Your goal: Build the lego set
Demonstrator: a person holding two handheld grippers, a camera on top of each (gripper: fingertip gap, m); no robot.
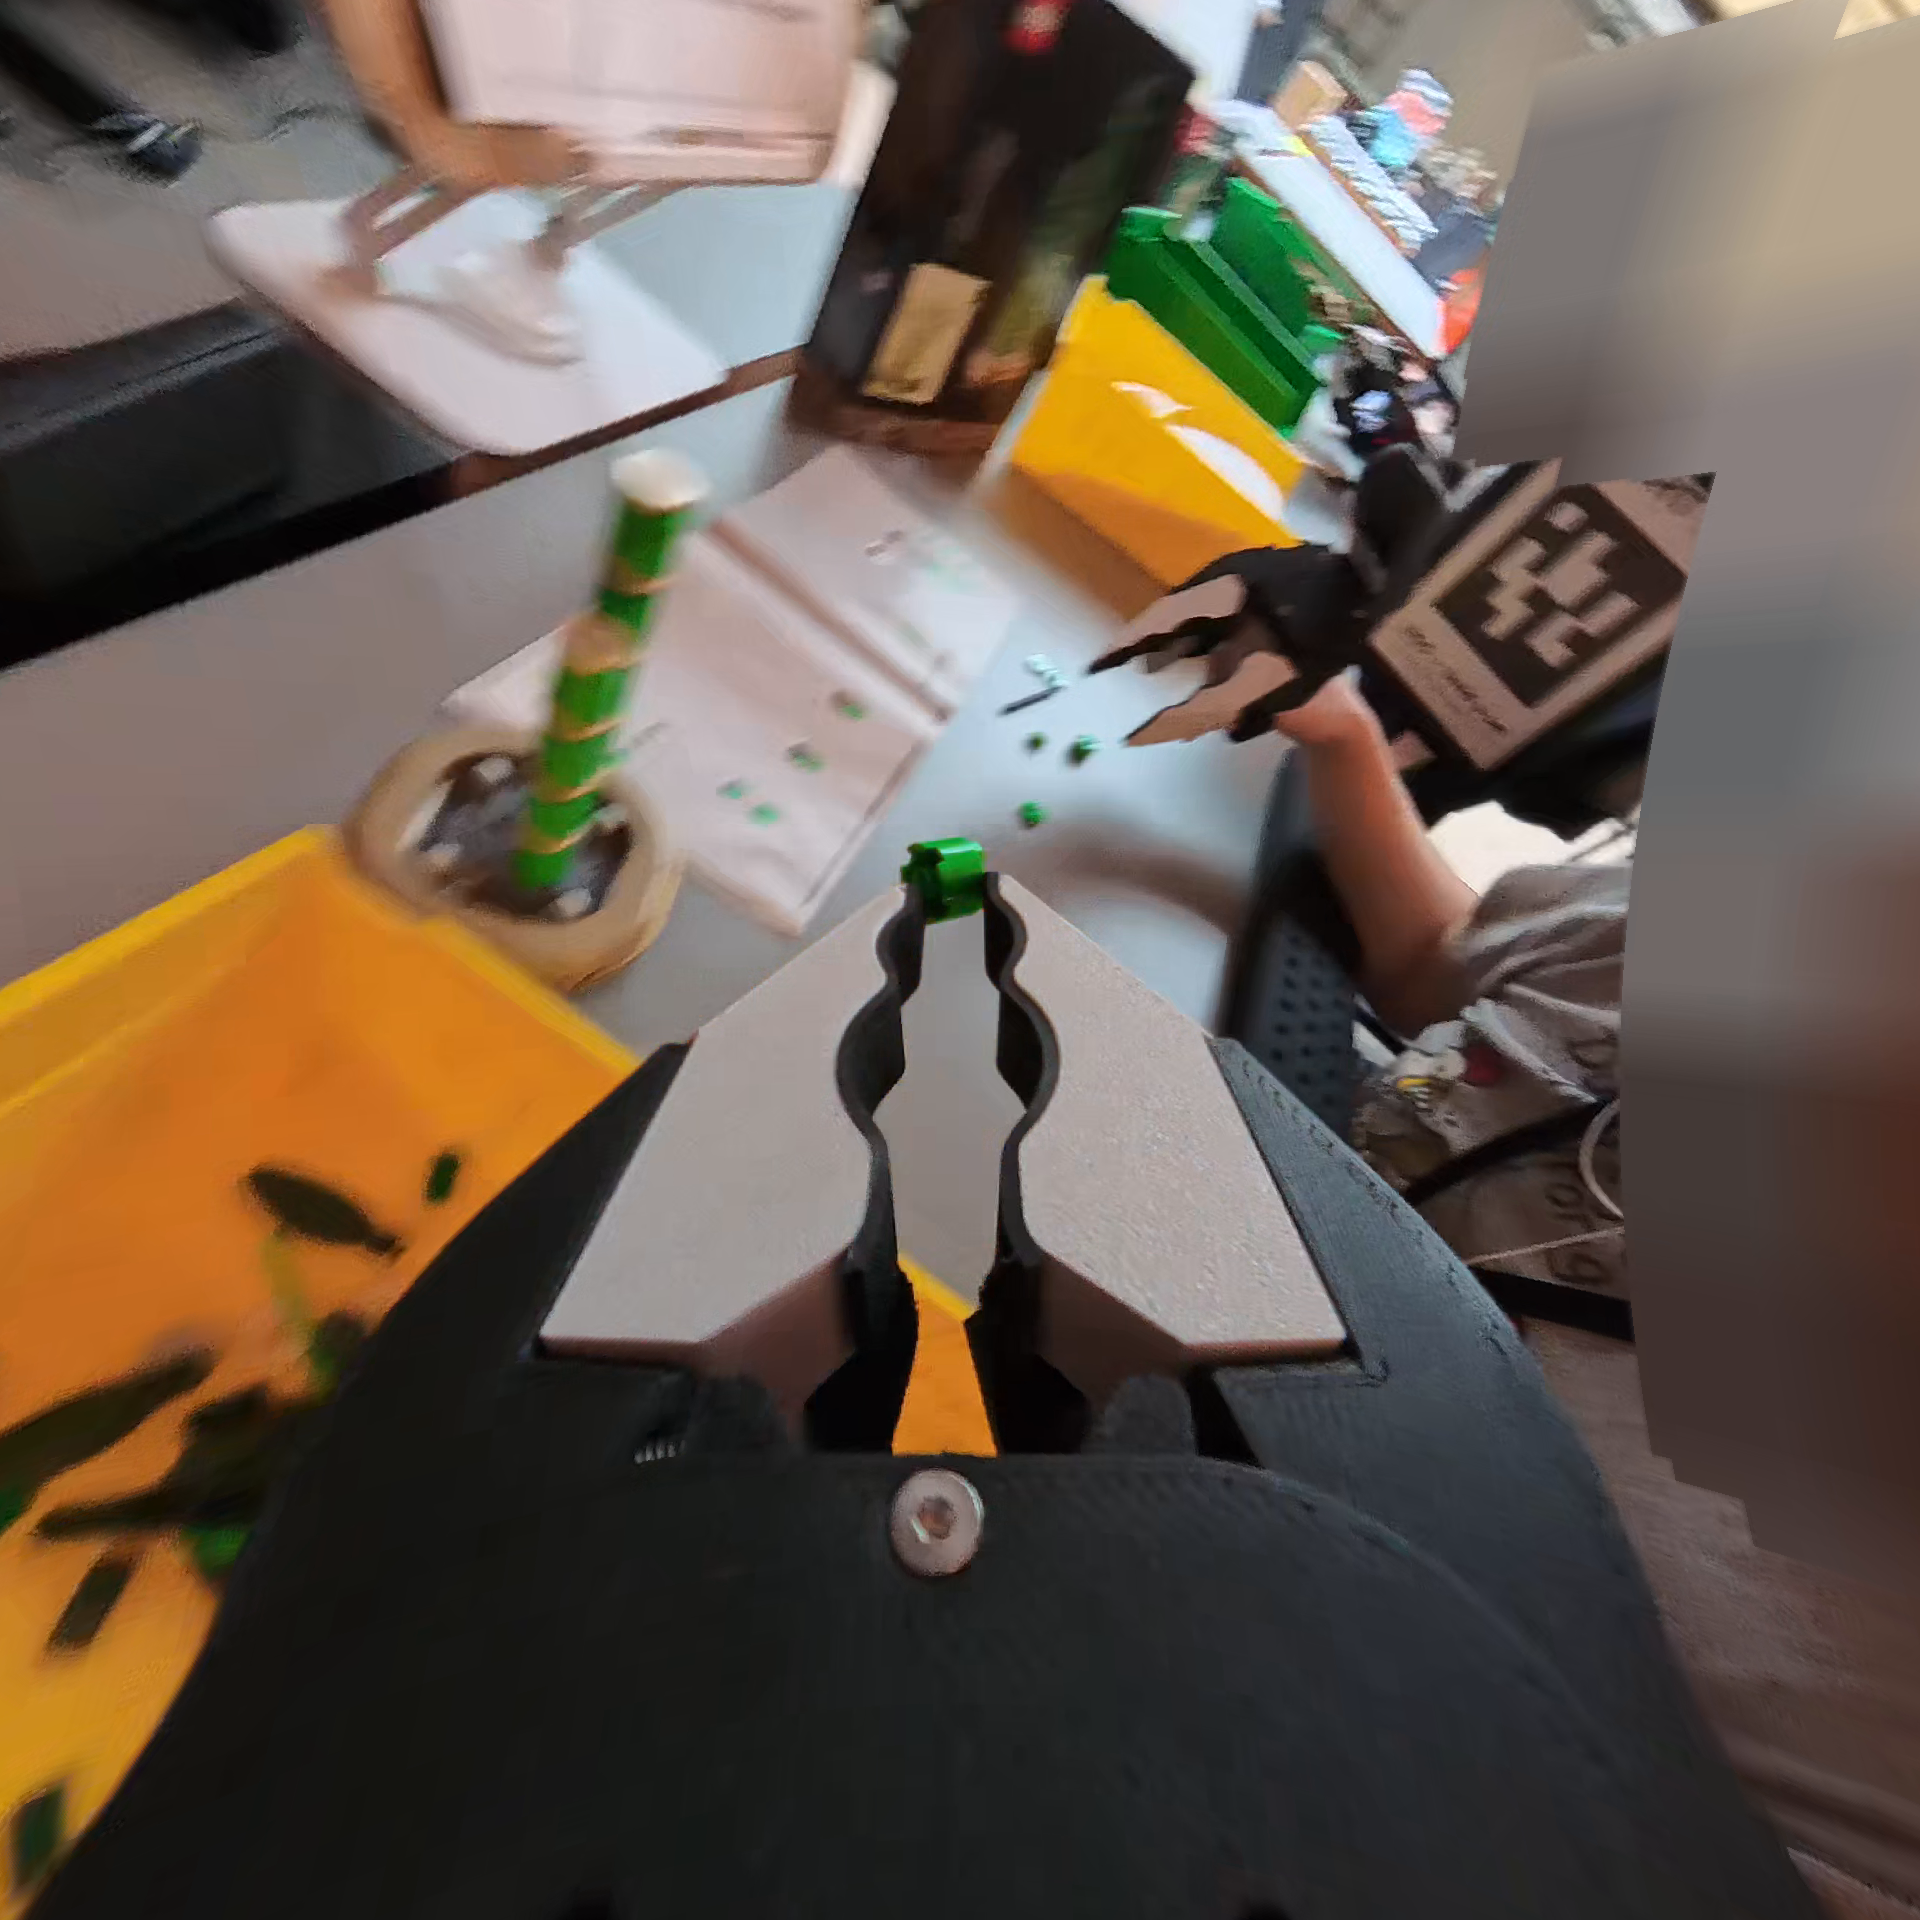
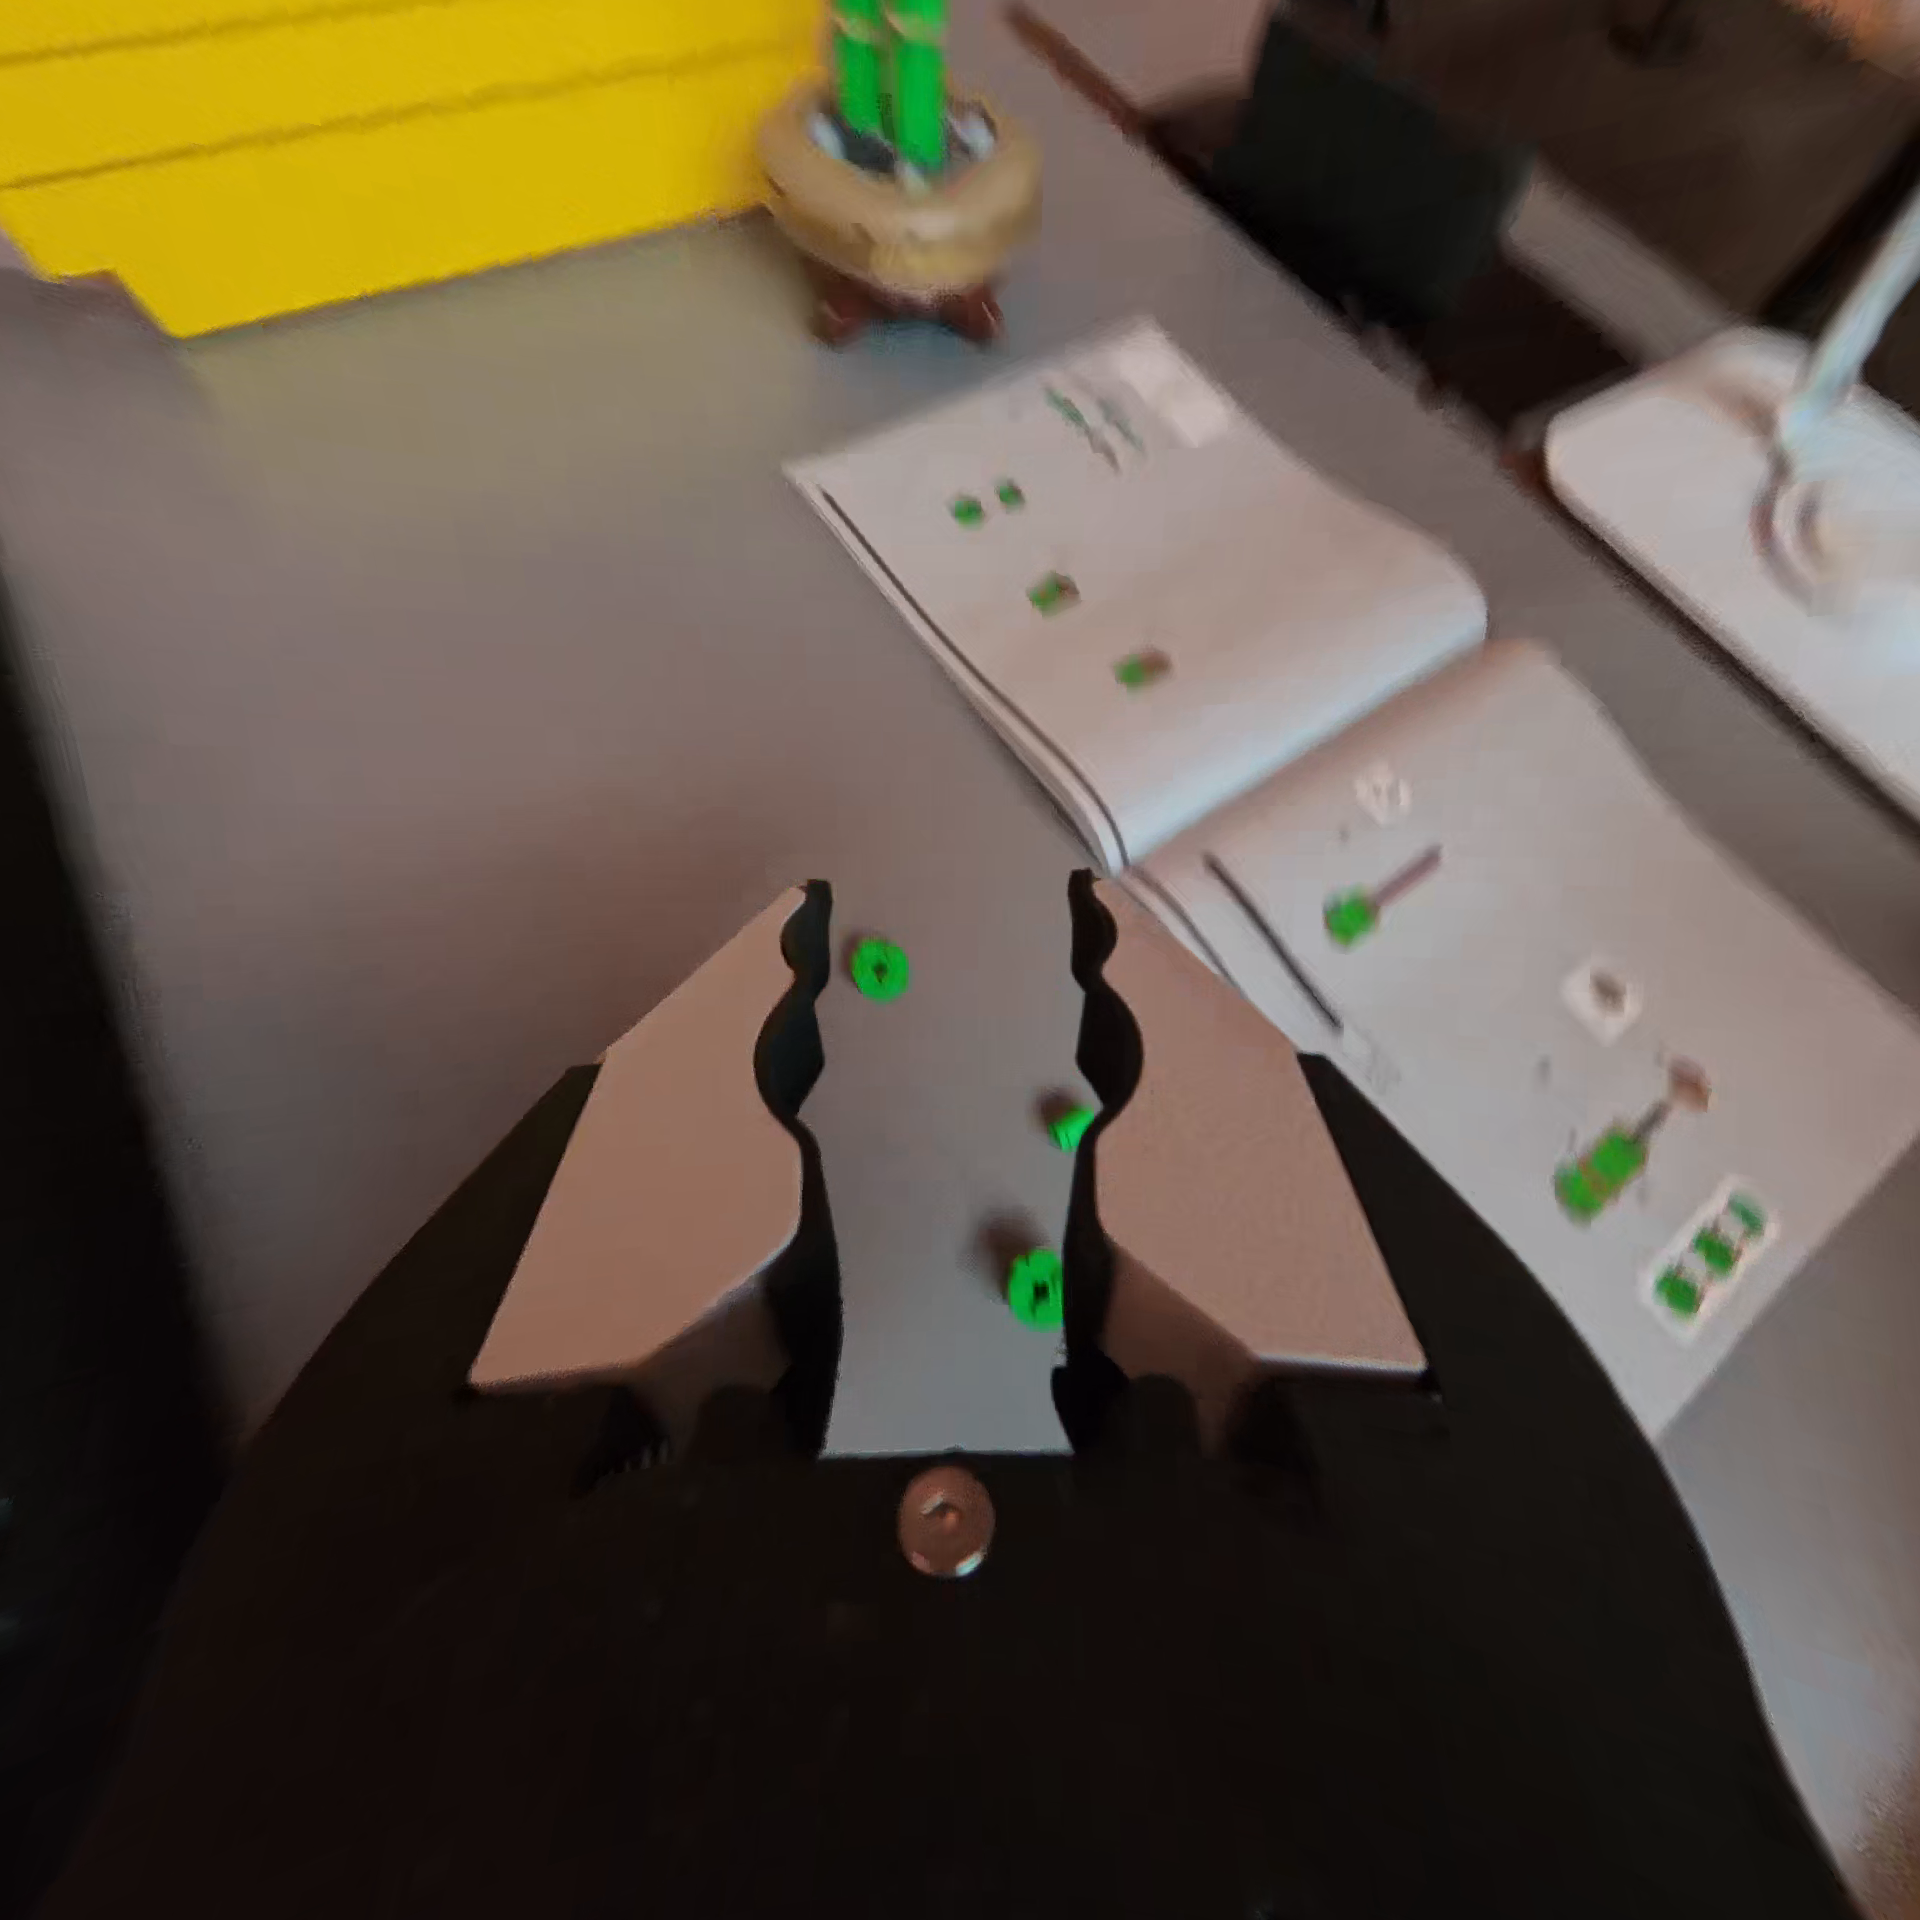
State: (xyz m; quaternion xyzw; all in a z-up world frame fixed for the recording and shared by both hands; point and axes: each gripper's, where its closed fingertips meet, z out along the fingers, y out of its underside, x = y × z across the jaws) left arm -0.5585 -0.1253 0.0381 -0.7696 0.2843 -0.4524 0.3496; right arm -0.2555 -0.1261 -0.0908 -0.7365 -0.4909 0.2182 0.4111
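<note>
Green round lego piece [image 1: 943, 878] is pinched at the tips of the left gripper [image 1: 948, 902], while the right gripper [image 2: 948, 904] hangs spread over three loose green pieces [image 2: 879, 968] on the surface [image 2: 468, 727], so the next move probably needs a careful closing on one.

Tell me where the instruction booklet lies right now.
In the right wrist view, the open instruction booklet lies flat on the grey table, right of the right gripper.
</note>
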